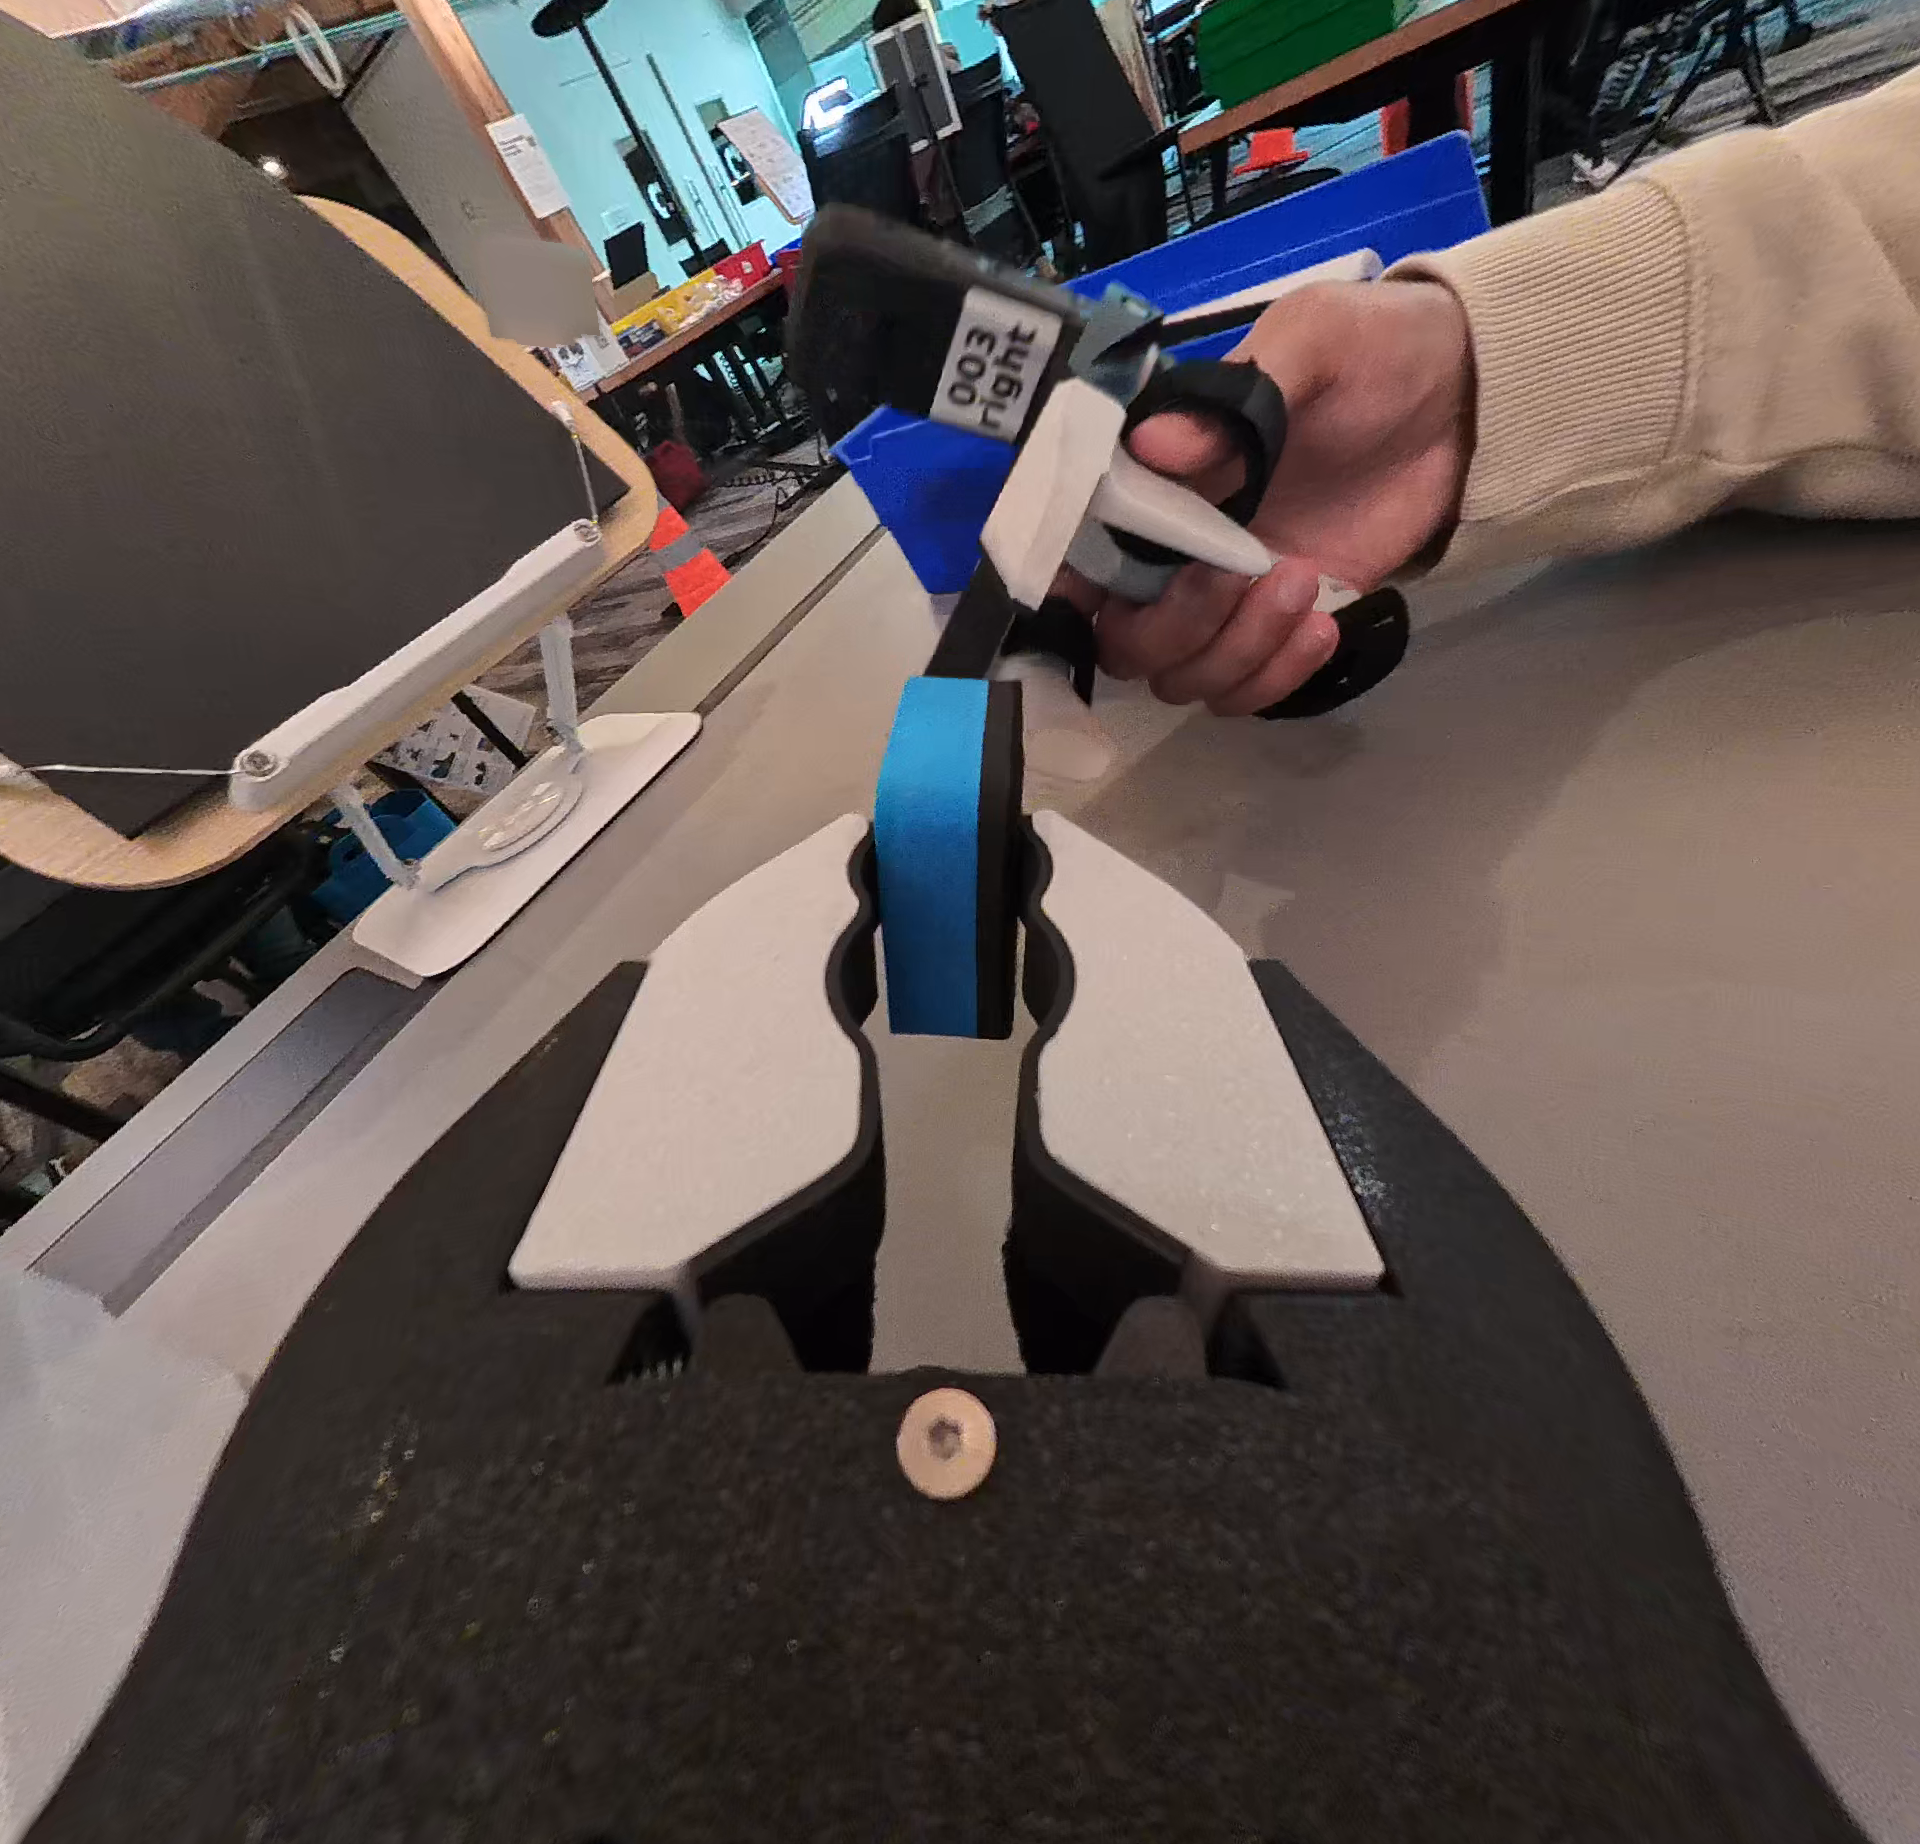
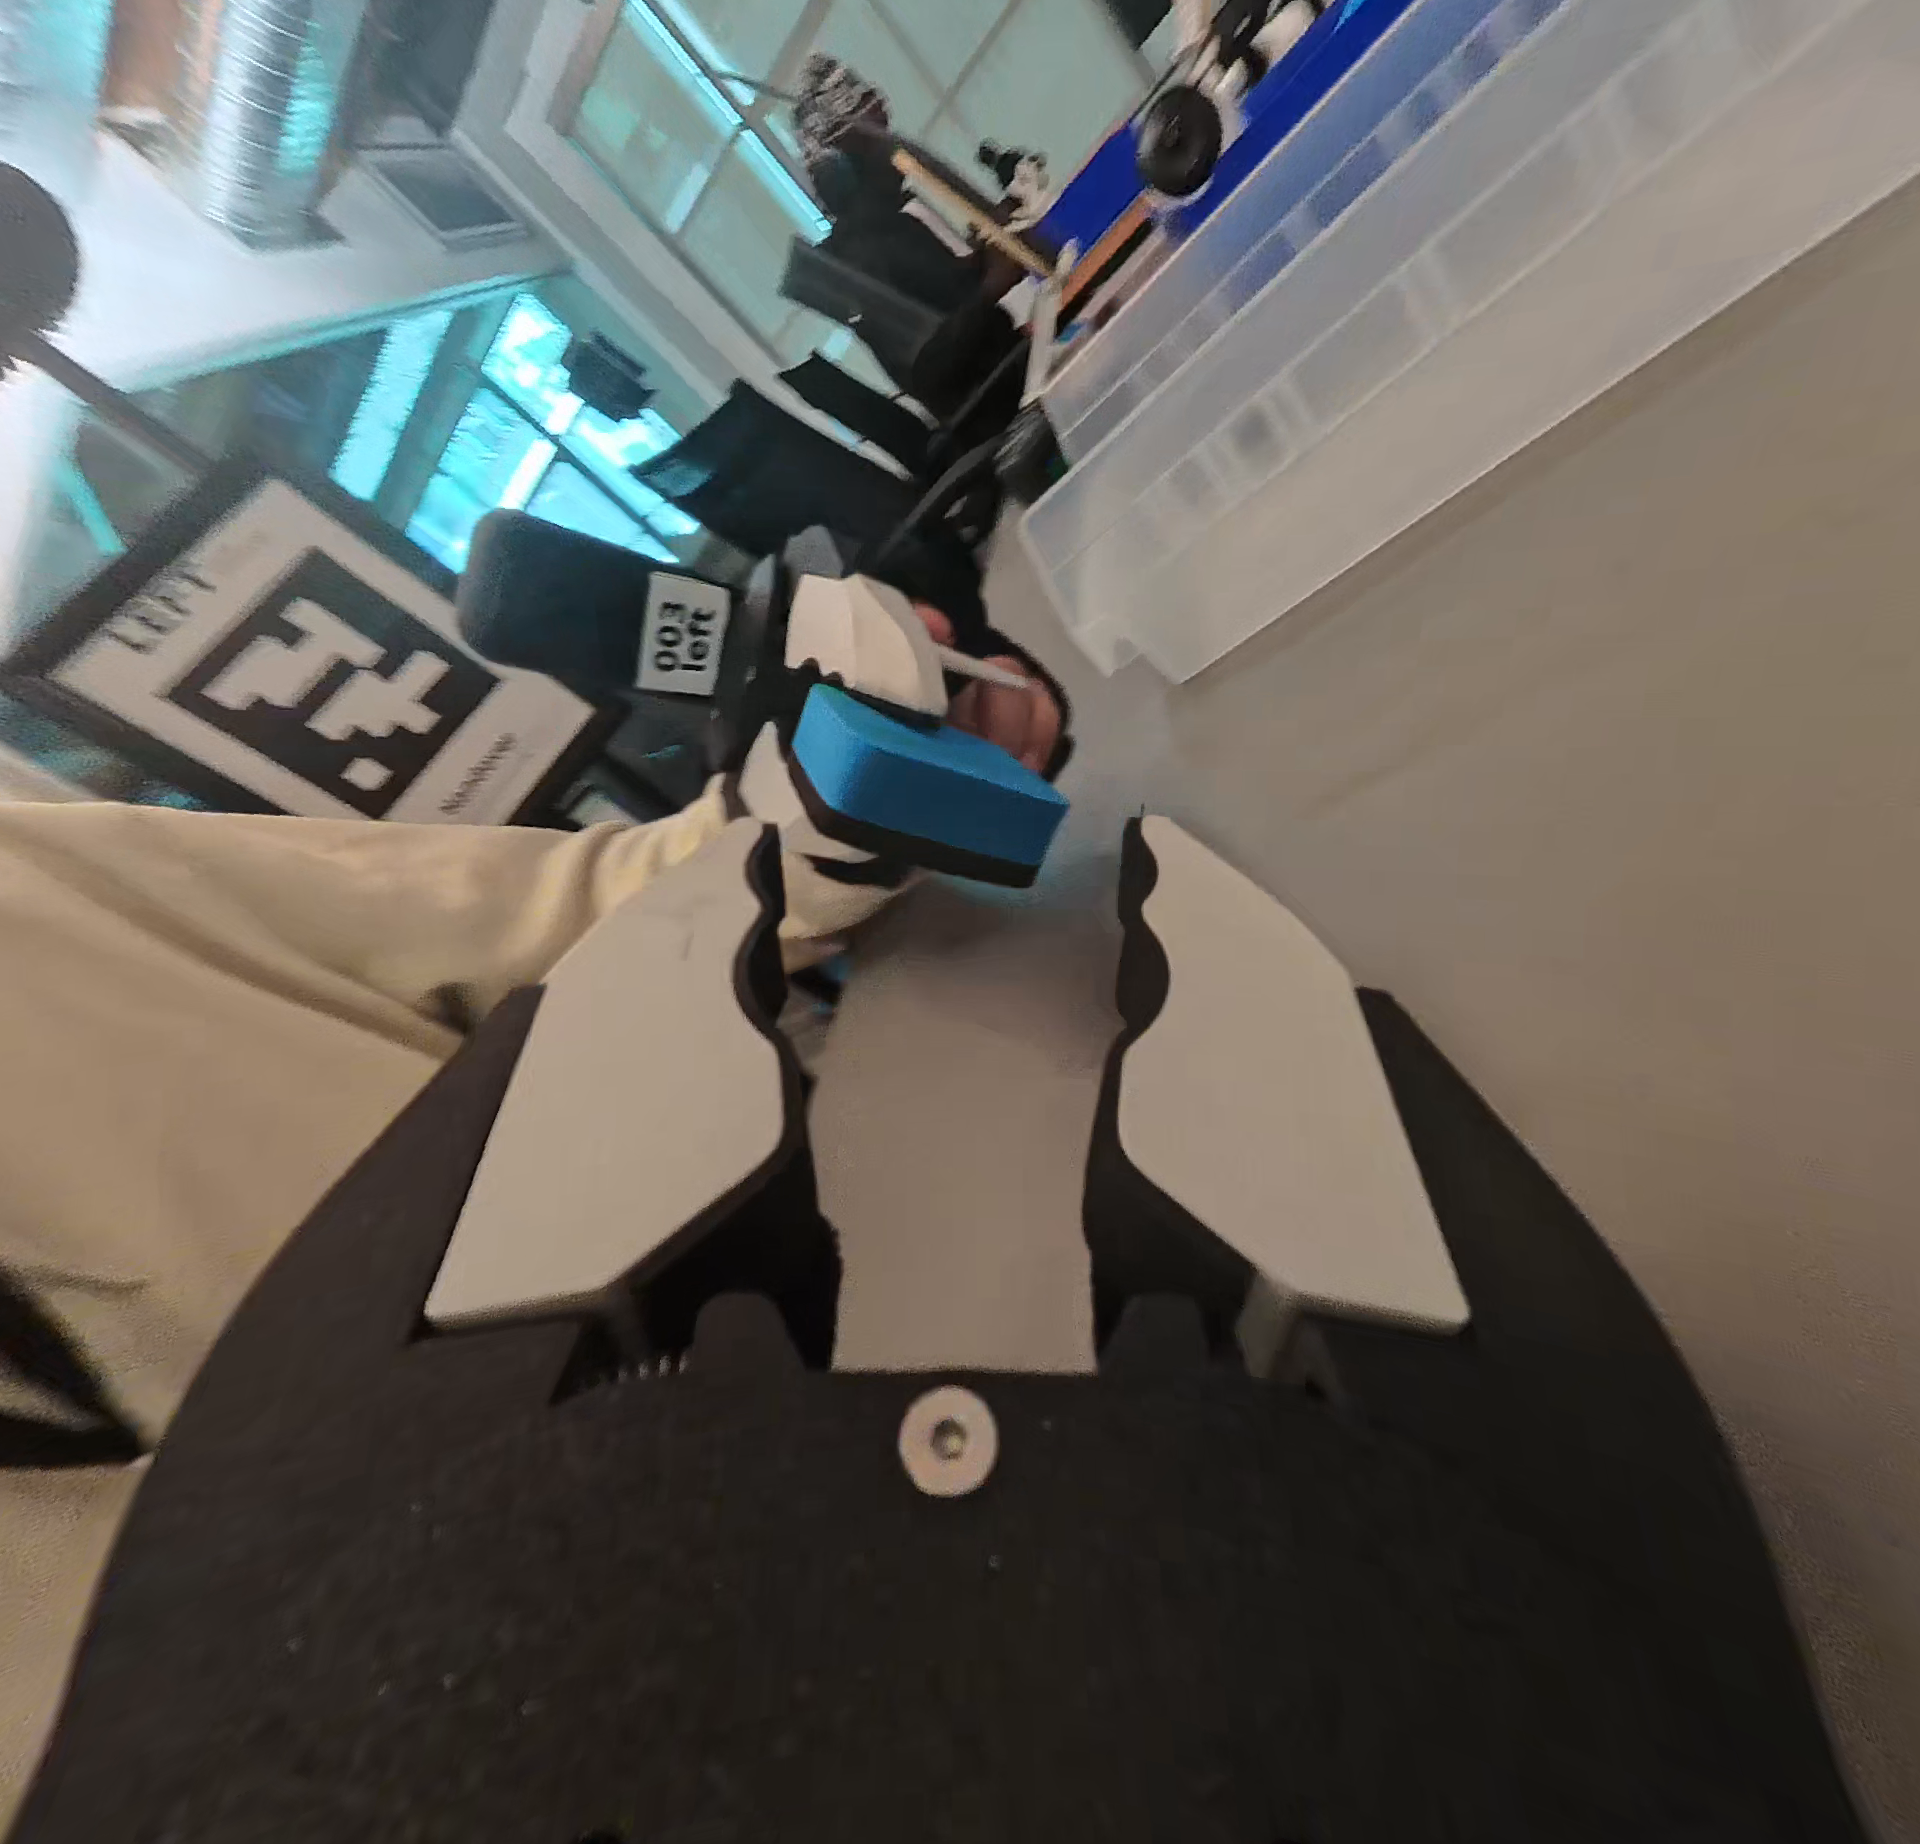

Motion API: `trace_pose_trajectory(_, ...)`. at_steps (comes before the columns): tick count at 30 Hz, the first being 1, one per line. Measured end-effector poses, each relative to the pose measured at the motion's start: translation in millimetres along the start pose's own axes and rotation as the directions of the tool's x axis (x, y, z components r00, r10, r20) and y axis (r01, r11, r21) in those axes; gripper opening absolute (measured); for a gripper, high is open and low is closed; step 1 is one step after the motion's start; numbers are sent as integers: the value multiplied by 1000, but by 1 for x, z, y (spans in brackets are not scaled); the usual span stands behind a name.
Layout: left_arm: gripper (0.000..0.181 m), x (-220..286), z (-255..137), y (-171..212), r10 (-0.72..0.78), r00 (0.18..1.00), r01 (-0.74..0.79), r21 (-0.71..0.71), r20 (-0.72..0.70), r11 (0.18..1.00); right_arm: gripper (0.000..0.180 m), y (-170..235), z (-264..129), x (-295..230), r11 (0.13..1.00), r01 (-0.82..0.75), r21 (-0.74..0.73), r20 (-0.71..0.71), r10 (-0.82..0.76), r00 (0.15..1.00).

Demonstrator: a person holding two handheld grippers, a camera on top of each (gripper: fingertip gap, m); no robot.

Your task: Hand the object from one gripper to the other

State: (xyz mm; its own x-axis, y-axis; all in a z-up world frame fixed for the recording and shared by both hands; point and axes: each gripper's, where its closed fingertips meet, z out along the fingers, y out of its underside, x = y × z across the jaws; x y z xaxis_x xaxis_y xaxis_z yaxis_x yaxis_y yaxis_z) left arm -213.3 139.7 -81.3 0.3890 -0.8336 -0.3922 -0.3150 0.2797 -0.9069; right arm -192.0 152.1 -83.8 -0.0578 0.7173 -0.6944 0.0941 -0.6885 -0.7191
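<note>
A blue foam block with a black base (image 1: 930,859) stands upright between the fingers of my left gripper (image 1: 945,864), which is shut on its lower part above the grey table (image 1: 1558,963). My right gripper (image 1: 1013,667), held by a hand in a cream sleeve, hangs just past the block's top end. In the right wrist view my right gripper (image 2: 951,838) is open and empty. The block (image 2: 925,781) lies just ahead of its fingertips, at the mouth of the jaws and apart from both fingers. The left gripper (image 2: 847,755) clamps the block's far half.
A dark board on a white stand (image 1: 312,506) sits at the table's left edge. A blue bin (image 1: 1299,225) and a clear plastic bin (image 2: 1351,340) stand at the far side. A black-and-white marker board (image 2: 312,672) and an orange cone (image 1: 691,568) lie beyond the table.
</note>
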Motion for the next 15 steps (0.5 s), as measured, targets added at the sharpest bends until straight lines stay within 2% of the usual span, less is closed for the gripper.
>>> trace_pose_trajectory(3,23,-12,-1,7,-56,997,58,-38,57,998,66,-9,-10,21,973,230,-10,-215,-226,950)
trace_pose_trajectory(6,23,-17,-4,10,-179,982,183,-57,63,982,62,0,-12,33,863,472,-177,-319,-504,803)
trace_pose_trajectory(8,23,-16,-4,9,-219,975,221,-57,36,974,60,8,-9,35,776,570,-272,-312,-631,710)
trace_pose_trajectory(10,23,-13,-4,8,-215,977,215,-46,15,975,57,12,-4,28,720,637,-275,-269,-694,668)
trace_pose_trajectory(12,23,-4,-4,4,-228,973,227,-32,-41,973,53,17,1,14,711,662,-236,-196,-702,685)
trace_pose_trajectory(15,23,8,-4,-9,-289,947,294,14,-141,956,50,14,3,-9,754,645,-124,-103,-656,747)
